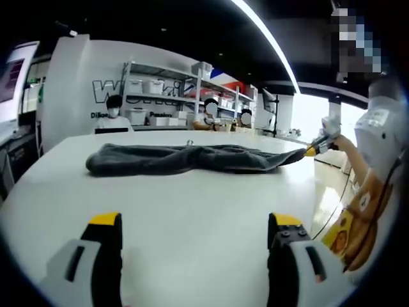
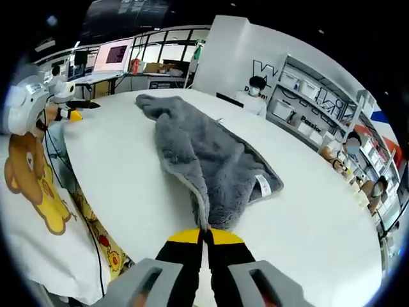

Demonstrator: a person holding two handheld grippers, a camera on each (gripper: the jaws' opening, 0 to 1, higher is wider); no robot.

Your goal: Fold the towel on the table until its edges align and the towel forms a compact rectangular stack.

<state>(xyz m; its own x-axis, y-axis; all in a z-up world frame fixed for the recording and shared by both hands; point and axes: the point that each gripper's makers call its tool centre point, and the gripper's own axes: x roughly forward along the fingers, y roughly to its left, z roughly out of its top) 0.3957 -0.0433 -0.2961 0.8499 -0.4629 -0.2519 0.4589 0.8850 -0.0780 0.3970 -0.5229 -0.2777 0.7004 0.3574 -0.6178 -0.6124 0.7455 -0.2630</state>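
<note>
In the right gripper view my right gripper [image 2: 206, 234] is pinching a corner of the grey towel [image 2: 204, 160], its white label showing, while in the left gripper view my left gripper [image 1: 195, 220] is hovering spread above the white table [image 1: 192, 204], the towel bunched long beyond.

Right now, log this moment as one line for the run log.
step: fold start | right tool: shut on towel corner | left tool: open, off towel | towel: bunched on table, unfolded
</note>
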